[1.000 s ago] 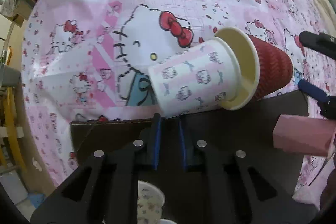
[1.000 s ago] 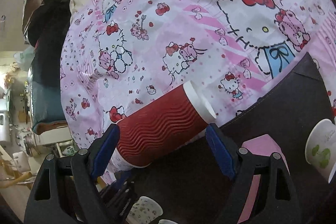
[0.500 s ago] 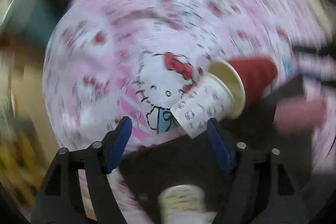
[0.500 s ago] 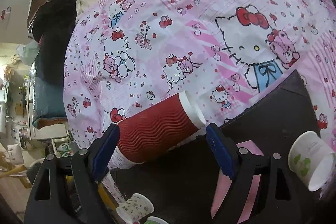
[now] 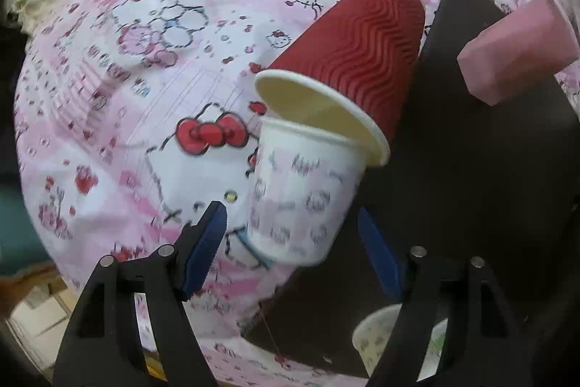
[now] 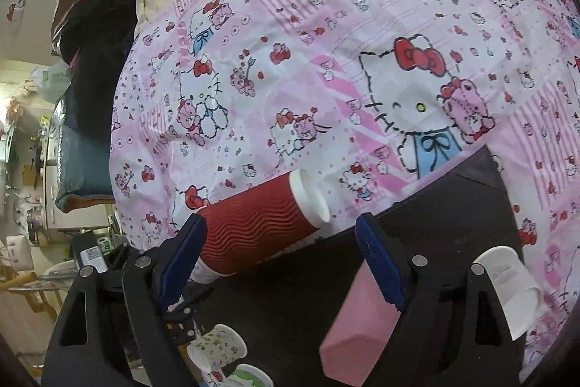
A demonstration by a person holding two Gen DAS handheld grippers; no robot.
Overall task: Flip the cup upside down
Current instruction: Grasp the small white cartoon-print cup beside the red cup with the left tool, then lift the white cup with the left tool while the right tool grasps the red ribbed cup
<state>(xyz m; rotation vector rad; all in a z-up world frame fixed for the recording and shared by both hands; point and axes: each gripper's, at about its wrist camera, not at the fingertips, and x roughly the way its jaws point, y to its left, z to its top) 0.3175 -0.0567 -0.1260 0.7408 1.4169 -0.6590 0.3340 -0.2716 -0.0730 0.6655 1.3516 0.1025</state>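
A red ribbed paper cup [image 5: 359,60] lies on its side at the edge of a dark mat [image 5: 471,176], with a small white Hello Kitty cup [image 5: 301,202] pushed into its mouth. My left gripper [image 5: 293,227] is open, its blue pads either side of the white cup without closing on it. In the right wrist view the red cup [image 6: 253,227] lies between the open fingers of my right gripper [image 6: 282,252], base end pointing away; it touches the left pad [image 6: 181,260].
A pink block [image 5: 514,49] lies on the mat, also in the right wrist view [image 6: 362,321]. Small printed cups sit at the near mat edge [image 5: 380,340] [image 6: 217,347]. Another white cup [image 6: 507,289] lies right. The Hello Kitty cloth [image 6: 326,60] covers the table.
My left gripper opened from shut, swung round the white cup, and now straddles it. The right gripper drew back slightly from the red cup; both stay open.
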